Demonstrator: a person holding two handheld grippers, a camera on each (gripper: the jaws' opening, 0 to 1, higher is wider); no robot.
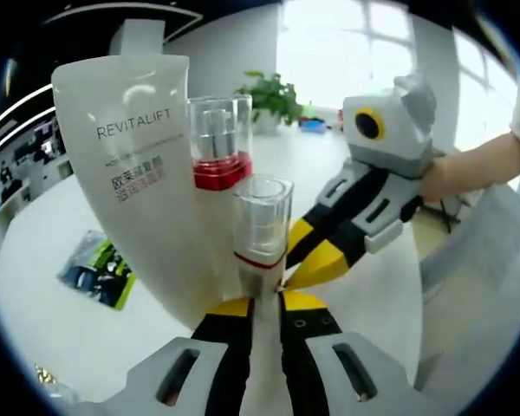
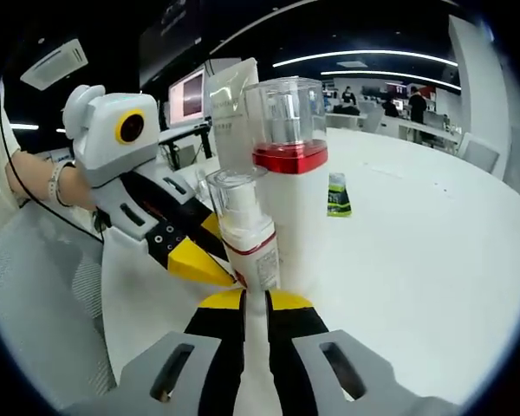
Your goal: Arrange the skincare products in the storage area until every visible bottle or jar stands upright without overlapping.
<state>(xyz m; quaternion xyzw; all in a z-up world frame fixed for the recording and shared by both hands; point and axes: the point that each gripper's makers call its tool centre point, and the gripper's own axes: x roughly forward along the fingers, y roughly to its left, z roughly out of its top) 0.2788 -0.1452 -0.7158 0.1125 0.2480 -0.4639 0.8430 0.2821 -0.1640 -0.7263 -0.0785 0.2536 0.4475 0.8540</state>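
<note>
Three upright containers | flat white tube (image 1: 130, 165), two clear-capped bottles (image 1: 262, 234) | both grippers' fingers nearly closed, empty

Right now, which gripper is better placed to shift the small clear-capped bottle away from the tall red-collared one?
Probably the left gripper: its jaws sit nearly shut at the small bottle's base. The right gripper is also close, but the tall bottle crowds just beyond its tips.
</note>
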